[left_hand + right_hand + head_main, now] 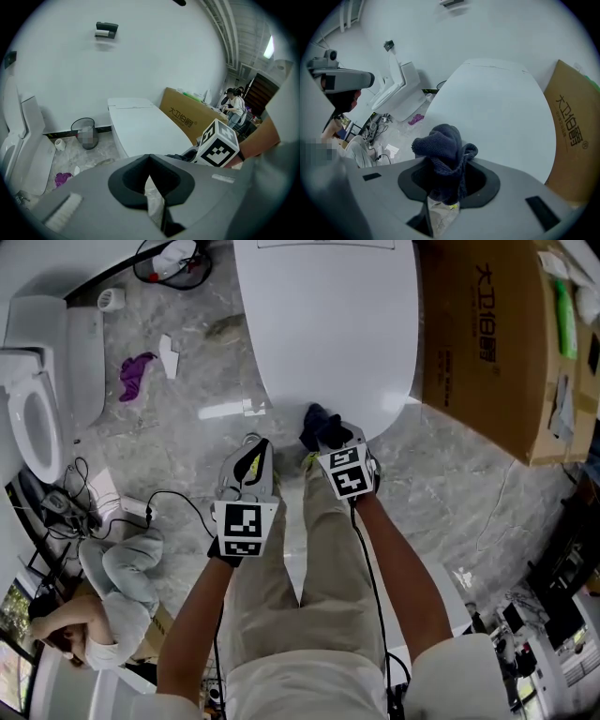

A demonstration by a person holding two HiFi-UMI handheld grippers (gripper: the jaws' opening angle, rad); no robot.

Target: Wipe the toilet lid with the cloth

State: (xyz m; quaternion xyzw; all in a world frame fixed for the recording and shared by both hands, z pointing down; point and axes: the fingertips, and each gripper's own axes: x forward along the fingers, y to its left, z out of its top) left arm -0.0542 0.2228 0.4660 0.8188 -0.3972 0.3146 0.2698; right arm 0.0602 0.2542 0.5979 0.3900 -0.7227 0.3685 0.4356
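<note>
The white toilet lid [328, 324] is closed and fills the top middle of the head view; it also spreads ahead in the right gripper view as the toilet lid [497, 103]. My right gripper [323, 432] is shut on a dark blue cloth [322, 426], bunched at the lid's near edge. In the right gripper view the cloth [443, 152] sticks up out of the jaws, short of the lid surface. My left gripper [251, 460] hovers to the left, off the lid, jaws together and holding nothing. In its own view the left gripper [150, 164] points toward the lid [145, 126].
A large cardboard box [497, 343] stands right of the toilet. A second toilet [42, 390] is at the left with a purple rag [136, 371] on the marble floor. A bin [84, 131] stands by the wall. A person [112, 596] crouches lower left among cables.
</note>
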